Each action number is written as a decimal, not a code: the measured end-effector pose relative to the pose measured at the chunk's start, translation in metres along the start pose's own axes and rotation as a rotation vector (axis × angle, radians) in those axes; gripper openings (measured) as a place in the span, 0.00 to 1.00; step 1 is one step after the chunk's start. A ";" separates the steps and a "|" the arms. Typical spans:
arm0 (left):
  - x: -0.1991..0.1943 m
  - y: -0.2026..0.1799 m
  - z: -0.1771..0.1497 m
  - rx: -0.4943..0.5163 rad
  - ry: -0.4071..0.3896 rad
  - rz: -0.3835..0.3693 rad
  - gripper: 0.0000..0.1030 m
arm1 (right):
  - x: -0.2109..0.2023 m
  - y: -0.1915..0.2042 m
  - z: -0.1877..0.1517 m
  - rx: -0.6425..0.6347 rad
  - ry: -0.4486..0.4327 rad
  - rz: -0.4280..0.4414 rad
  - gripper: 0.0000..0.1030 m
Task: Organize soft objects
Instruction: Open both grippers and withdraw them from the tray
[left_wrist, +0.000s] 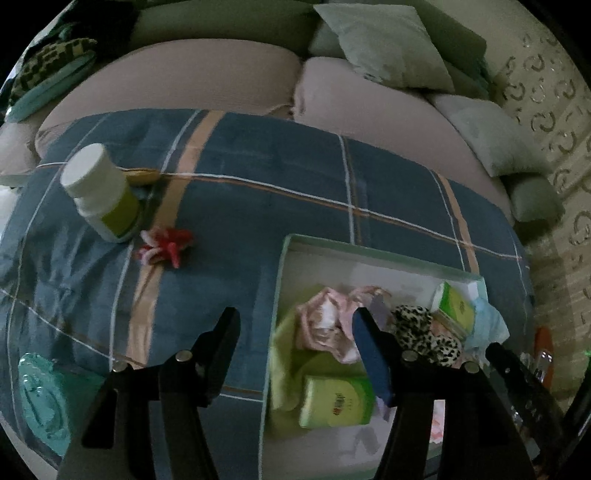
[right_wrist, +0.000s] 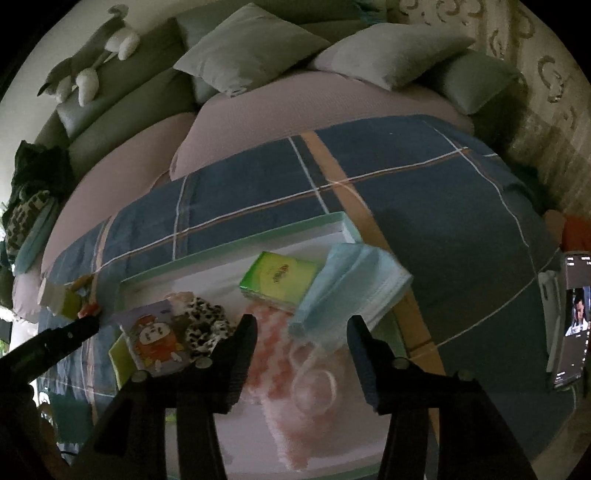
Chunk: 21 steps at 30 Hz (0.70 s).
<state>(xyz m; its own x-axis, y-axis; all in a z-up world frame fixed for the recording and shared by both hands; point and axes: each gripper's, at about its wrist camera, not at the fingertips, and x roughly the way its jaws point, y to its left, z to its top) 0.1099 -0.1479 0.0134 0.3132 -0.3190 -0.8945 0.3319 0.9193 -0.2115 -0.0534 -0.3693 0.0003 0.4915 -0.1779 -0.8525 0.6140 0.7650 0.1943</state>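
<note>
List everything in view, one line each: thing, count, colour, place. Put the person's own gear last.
box: 1, white with pale green rim, on the plaid cloth
plaid cloth: 1, blue, over the sofa seat
tissue packs: 2 clearly visible, green, in the box
leopard toy: 1, black and white, in the box
masks: 1 stack, light blue, in the box, overhanging its rim
pink towel: 1, in the box
bottle: 1, white and green, on the cloth
yarn flower: 1, red and pink, beside the bottle
cushions: several, grey-green, at the sofa back
phone: 1, lit, far right
left gripper: black, open, empty
right gripper: black, open, over the towel
</note>
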 end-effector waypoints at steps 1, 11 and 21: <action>-0.002 0.003 0.000 -0.006 -0.006 0.004 0.62 | -0.001 0.003 0.000 -0.006 -0.002 0.003 0.53; -0.018 0.023 0.004 -0.066 -0.067 0.024 0.69 | -0.013 0.039 -0.004 -0.094 -0.045 0.059 0.53; -0.028 0.026 0.006 -0.004 -0.157 0.124 0.83 | -0.021 0.068 -0.007 -0.165 -0.116 0.121 0.97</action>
<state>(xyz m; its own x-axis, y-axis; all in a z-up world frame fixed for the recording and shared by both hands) 0.1153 -0.1162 0.0356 0.4861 -0.2351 -0.8417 0.2789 0.9545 -0.1056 -0.0262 -0.3090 0.0284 0.6288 -0.1417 -0.7646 0.4420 0.8741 0.2015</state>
